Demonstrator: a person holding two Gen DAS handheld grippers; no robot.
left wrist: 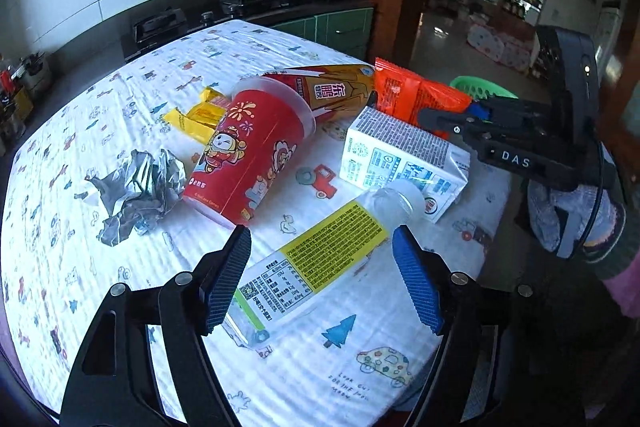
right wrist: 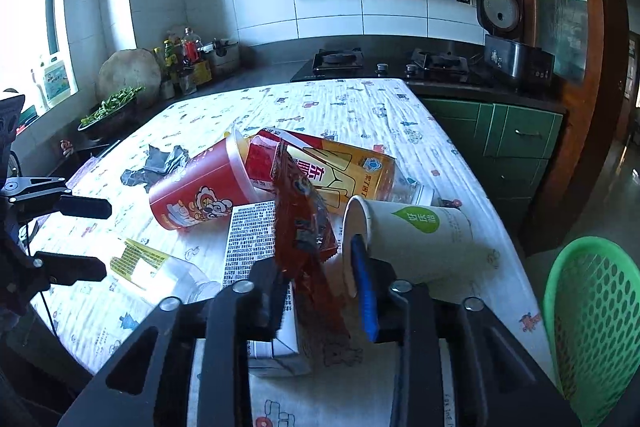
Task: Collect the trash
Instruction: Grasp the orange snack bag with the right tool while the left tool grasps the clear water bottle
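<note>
Right gripper [right wrist: 320, 303] is pinching the red snack wrapper [right wrist: 304, 223], lifting it beside the green basket [right wrist: 592, 327]. Looks light, crinkly, slippery, so hold its sealed end. Left gripper [left wrist: 320, 275] is hanging spread wide around the clear bottle [left wrist: 320, 259].

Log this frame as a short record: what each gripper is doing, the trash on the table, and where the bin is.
left gripper: open, jaws either side of the clear bottle, which lies on the table
right gripper: shut on the red wrapper, lifted above the white carton
other trash: red cup on its side, orange bottle, paper cup on its side, crumpled foil, yellow wrappers
bin: green basket, beside the table at the right
in basket: cannot tell
</note>
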